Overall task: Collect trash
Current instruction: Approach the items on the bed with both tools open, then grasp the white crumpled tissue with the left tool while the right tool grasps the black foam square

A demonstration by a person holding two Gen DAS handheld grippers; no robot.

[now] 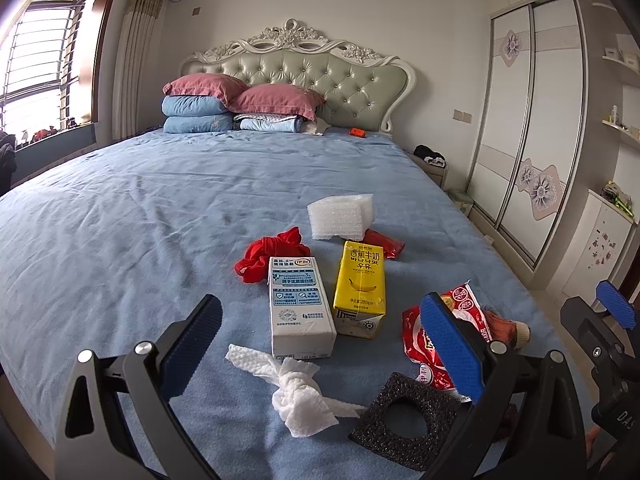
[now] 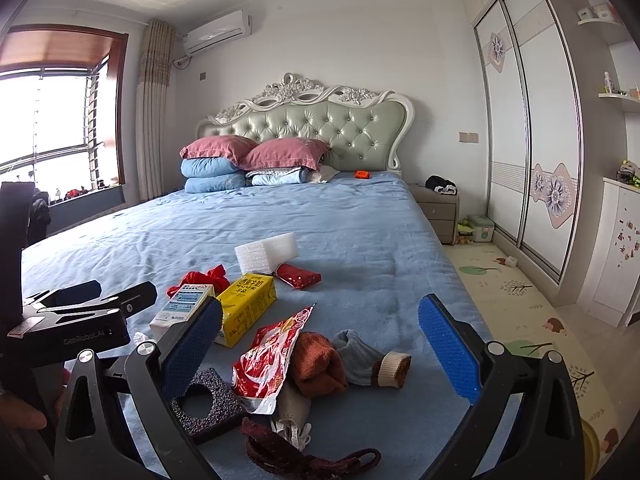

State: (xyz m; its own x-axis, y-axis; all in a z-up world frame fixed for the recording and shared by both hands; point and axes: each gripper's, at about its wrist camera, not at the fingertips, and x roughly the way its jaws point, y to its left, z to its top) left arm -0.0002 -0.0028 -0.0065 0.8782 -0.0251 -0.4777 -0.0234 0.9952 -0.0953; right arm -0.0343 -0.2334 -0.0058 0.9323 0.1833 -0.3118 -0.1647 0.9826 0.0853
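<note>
Plainly, the whole matter turns on the crumpled white tissue [image 1: 298,394], which lies on the blue bed [image 1: 120,240] directly ahead of the left tongs [image 1: 320,344], almost centred in the gap between their two blue pads, with its long axis running from near left to far right, slantwise across the line of approach. Both left pads stand wide apart and hold nothing. The right tongs [image 2: 320,344] are likewise spread and empty, and they face the red snack wrapper [image 2: 268,356], which lies lengthwise away from them, leaning on an orange-brown sock [image 2: 318,364]; so my judgement is that the left hand is nearer the tissue and the right nearer the wrapper. No bin or bag shows in either view, so where the trash should go I cannot tell. Counted: two drink cartons side by side and nearly touching, a white-and-blue carton [image 1: 300,308] and a yellow banana-milk carton [image 1: 360,288], both lying flat with their long axes pointing up the bed; one tissue; one large red wrapper; one small red packet [image 1: 384,244] beyond the yellow carton; one white foam block [image 1: 340,216]; one black foam square [image 1: 404,420] with a hole; one bunched red cloth [image 1: 272,254]; two socks, the second grey-blue [image 2: 360,356].
</note>
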